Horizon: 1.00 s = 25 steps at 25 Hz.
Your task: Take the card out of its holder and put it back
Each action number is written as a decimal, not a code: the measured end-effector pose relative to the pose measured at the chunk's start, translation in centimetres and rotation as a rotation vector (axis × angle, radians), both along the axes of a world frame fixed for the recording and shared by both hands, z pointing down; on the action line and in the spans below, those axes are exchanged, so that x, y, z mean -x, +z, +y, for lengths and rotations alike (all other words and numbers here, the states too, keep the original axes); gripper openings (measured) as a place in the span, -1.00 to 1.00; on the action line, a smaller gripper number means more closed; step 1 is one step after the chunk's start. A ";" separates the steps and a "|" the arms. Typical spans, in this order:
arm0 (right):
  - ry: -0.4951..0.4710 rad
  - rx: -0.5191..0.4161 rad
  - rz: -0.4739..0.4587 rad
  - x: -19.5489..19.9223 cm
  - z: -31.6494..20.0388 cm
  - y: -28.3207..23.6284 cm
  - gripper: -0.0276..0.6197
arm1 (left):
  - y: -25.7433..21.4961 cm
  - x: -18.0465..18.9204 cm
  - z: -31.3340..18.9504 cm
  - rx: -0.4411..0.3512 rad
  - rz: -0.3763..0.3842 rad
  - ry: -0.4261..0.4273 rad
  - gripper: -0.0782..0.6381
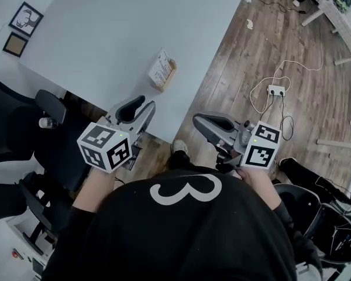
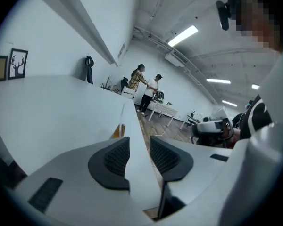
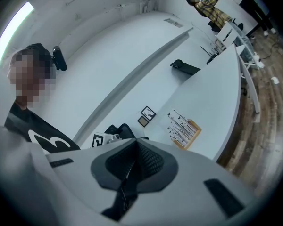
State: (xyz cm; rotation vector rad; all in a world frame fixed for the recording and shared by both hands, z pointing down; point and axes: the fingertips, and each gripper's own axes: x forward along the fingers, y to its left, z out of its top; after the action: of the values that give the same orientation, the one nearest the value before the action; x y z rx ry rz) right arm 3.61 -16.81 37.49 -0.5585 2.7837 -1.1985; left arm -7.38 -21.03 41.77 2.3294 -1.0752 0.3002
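Card (image 1: 159,67) in holder (image 1: 167,77) | left gripper (image 2: 139,149) jaws apart, empty | right gripper (image 3: 134,147) jaws together

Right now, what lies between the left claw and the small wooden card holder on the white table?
Only bare white tabletop. The head view shows nothing else between the open left claw and the small wooden card holder.

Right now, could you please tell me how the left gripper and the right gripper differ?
The left gripper has its jaws apart; the right gripper has them shut together. In the head view the left gripper's tip overlaps the white table, while the right gripper's lies over the wood floor. Both hold nothing.
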 end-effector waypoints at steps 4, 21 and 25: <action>-0.005 0.026 0.010 -0.3 -1.8 1.0 -0.88 | 2.6 0.3 -2.6 0.022 -0.038 -0.013 -0.42; -0.049 0.077 -0.008 -0.8 -5.1 2.5 -0.88 | 3.9 -1.1 -8.2 0.017 -0.006 -0.063 -0.43; -0.062 0.077 -0.006 -0.8 -6.0 2.7 -0.88 | 4.3 -1.4 -8.9 0.013 -0.035 -0.054 -0.49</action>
State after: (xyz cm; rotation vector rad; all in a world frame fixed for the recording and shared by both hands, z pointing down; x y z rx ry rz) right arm 4.38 -22.76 40.20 -0.4761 2.7791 -1.3223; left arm -5.96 -29.90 46.02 2.2871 -1.1473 0.3273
